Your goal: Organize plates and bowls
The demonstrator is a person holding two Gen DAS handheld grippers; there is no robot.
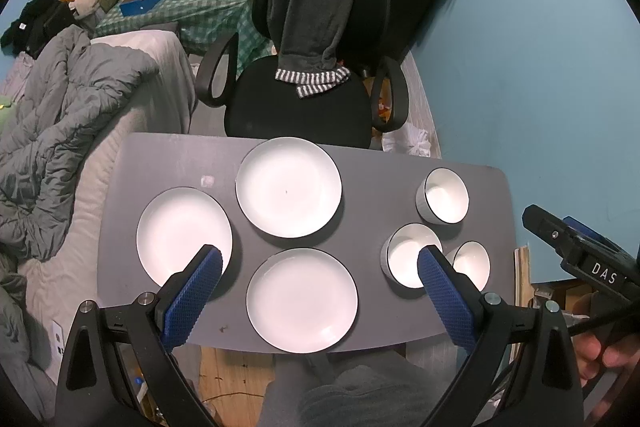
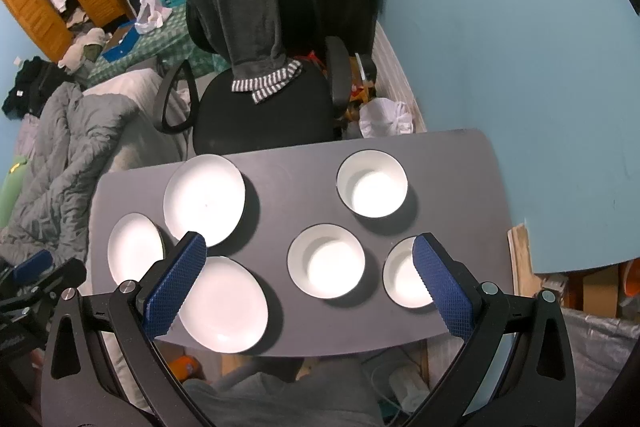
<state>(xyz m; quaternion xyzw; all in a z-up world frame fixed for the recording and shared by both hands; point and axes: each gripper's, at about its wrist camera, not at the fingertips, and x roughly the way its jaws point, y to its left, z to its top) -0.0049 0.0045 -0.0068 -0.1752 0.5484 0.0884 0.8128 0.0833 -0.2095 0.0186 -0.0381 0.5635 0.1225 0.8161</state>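
Plates (image 1: pixel 288 187), bowls (image 2: pixel 326 261) spread on table (image 1: pixel 168 155); left gripper (image 1: pixel 320 263), right gripper (image 2: pixel 308 255) wide open, empty.

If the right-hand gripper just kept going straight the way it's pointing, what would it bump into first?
Probably the middle bowl. The right gripper hangs open above the grey table, and that bowl sits between its fingers in the right wrist view. Depth is hard to judge, so it might meet bare table beside it.

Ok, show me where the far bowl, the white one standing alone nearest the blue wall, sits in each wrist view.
Left wrist view: the far white round bowl is right of centre, near the grey table's far right corner.
Right wrist view: the same bowl is just right of centre, beyond the other two bowls.
Shared landmark: the black office chair behind the table.
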